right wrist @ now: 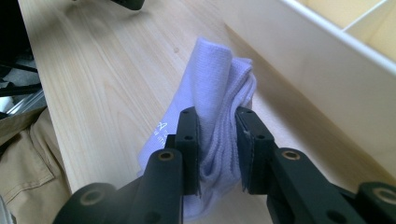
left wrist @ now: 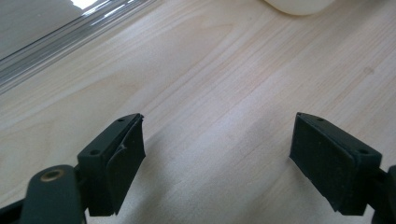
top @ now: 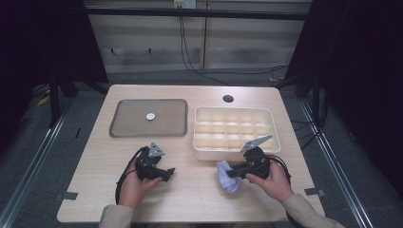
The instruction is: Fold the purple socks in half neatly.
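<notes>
Pale woodgrain table (top: pixel 190 190): right gripper (right wrist: pixel 217 135) jaws pinch soft folded cloth (right wrist: pixel 219 88) (lavender); left gripper (left wrist: pixel 217 149) jaws spread.

Tan sleeves (top: pixel 304 211) — black grippers, grey plates, trailing cables.

We see the worktop (top: pixel 190 190) evenly lit from above in the high view, pale and clear at the centre of the frame, while both side edges fall into near-black. Shadows there are short and soft, and the whole picture is slightly soft with fine detail smeared. In the left gripper view a bright glare patch sits at the upper left corner, streaking along a metal rail (left wrist: pixel 70 37); the wood grain is sharp in mid-frame, and faint shadows lie under the tongs (left wrist: pixel 217 154), whose near parts blur at the bottom. In the right gripper view the cloth (right wrist: pixel 217 93) is crisp, the lower edge out of focus, the upper left dark.
</notes>
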Motion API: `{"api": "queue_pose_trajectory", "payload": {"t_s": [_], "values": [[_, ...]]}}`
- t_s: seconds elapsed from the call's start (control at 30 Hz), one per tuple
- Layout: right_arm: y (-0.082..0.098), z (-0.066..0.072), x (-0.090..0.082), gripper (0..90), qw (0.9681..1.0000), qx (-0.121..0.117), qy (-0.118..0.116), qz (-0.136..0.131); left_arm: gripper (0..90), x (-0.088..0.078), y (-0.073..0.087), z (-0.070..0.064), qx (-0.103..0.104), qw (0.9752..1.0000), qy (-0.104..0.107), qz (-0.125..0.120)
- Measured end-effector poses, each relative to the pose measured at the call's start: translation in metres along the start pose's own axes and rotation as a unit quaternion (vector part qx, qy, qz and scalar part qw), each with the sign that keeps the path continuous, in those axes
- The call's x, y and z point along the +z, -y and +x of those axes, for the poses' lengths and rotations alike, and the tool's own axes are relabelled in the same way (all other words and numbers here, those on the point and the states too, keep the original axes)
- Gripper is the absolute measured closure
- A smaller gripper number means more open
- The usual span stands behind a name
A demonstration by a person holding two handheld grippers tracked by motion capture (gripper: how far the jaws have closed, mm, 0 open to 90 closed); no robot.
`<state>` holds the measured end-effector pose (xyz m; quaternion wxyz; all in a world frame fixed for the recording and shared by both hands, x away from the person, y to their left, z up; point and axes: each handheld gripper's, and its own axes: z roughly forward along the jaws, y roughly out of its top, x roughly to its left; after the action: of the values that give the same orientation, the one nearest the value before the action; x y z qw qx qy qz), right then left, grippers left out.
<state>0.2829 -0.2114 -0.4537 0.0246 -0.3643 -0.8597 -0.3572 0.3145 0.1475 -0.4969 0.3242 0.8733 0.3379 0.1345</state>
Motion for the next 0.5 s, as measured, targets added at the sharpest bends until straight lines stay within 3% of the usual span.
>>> {"api": "queue_pose_trajectory", "payload": {"t_s": [0.17, 0.33, 0.37, 0.5], "values": [[-0.002, -0.002, -0.007, 72.7, 1.0, -0.003, 0.005, 0.002, 16.8, 0.002, 0.002, 0.001, 0.003, 1.0, 0.006, 0.003], [-0.005, -0.005, -0.018, 72.7, 0.9999, -0.005, 0.012, 0.009, 15.4, 0.004, 0.005, 0.002, -0.015, 0.9998, 0.012, -0.009], [-0.005, -0.006, -0.02, 72.7, 0.9998, -0.007, 0.015, 0.009, 15.3, 0.004, 0.006, 0.003, -0.008, 0.9998, 0.011, -0.011], [-0.008, -0.007, -0.026, 72.7, 0.9997, -0.009, 0.019, 0.008, 14.6, 0.005, 0.007, 0.004, -0.009, 0.9996, 0.013, -0.021]]}}
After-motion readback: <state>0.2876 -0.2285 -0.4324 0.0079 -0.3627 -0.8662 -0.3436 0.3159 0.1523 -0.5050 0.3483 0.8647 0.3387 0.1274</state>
